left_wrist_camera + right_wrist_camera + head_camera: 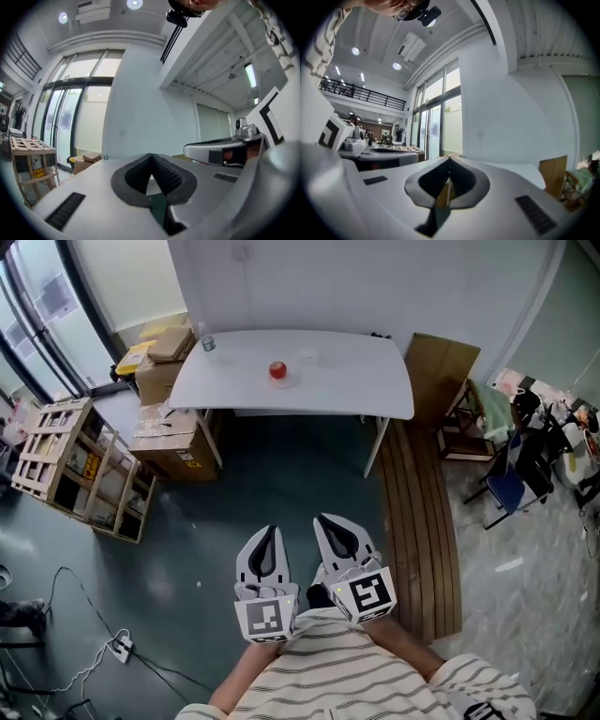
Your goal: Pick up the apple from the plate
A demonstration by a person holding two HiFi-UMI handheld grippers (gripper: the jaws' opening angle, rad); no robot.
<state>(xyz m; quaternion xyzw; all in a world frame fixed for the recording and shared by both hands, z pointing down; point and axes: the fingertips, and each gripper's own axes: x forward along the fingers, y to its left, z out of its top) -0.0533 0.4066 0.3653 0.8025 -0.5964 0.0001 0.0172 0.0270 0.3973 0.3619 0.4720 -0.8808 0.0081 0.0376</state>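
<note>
A small round red apple (277, 369) sits on a little pale flat plate (285, 382). The plate is hard to see, because it is almost the same colour as the big white table (356, 381) under it. Apple and plate are near the middle of the table top.

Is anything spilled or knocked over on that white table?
No, nothing stands out. The round red apple sits on its small pale plate near the middle of the white table. The little clear jar by the table's left corner looks upright.
</note>
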